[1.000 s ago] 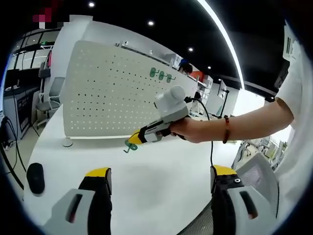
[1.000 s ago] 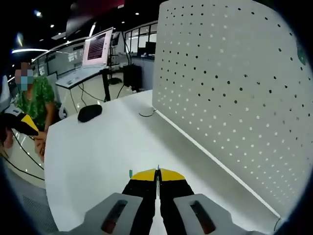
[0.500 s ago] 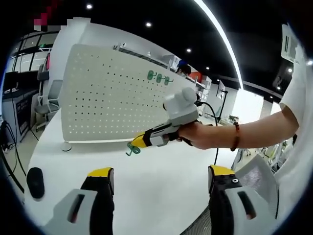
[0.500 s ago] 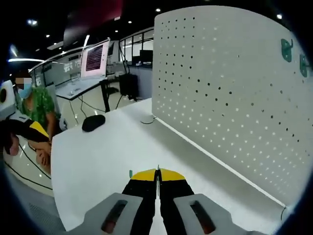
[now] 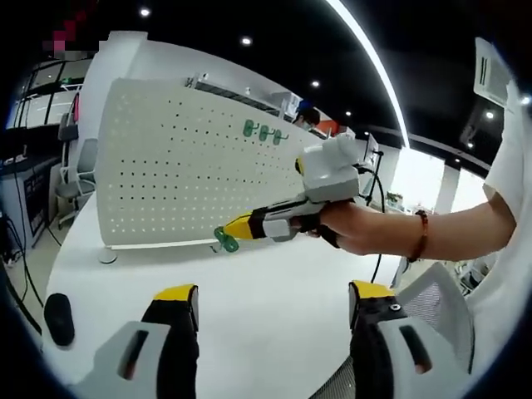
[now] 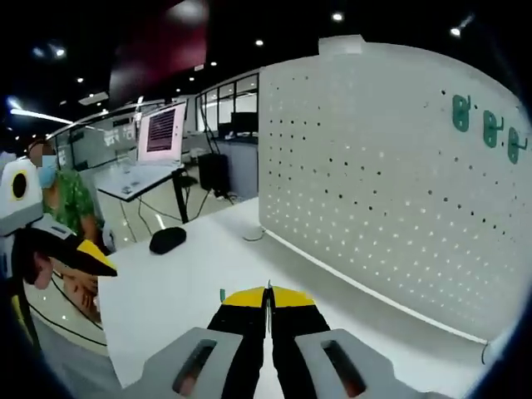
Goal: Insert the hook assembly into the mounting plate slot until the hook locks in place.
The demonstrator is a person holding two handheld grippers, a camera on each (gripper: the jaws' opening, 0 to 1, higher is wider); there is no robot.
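1. The mounting plate, a white perforated pegboard, is seen standing upright on the white table; in the right gripper view the same plate is seen at the right, its lower edge resting on the table.
2. The table is shown as a broad white surface stretching from the plate's foot toward both cameras.
3. The right gripper is seen in the left gripper view, held in a person's hand and reaching in from the right toward the plate; its yellow-tipped jaws are pressed together on the green hook assembly.
4. In the right gripper view the right gripper is seen with its jaws closed tight, only a small green edge of the hook showing at the left tip.
5. The left gripper is seen low in its own view with its two yellow-capped jaws spread wide apart and nothing between them.
6. A black computer mouse is seen lying on the table near its left edge, well apart from the plate.
7. Three green hooks are seen already mounted in a row near the plate's upper edge.
8. The held hook assembly is seen in the air just in front of the plate's lower part, apart from the mounted hooks.
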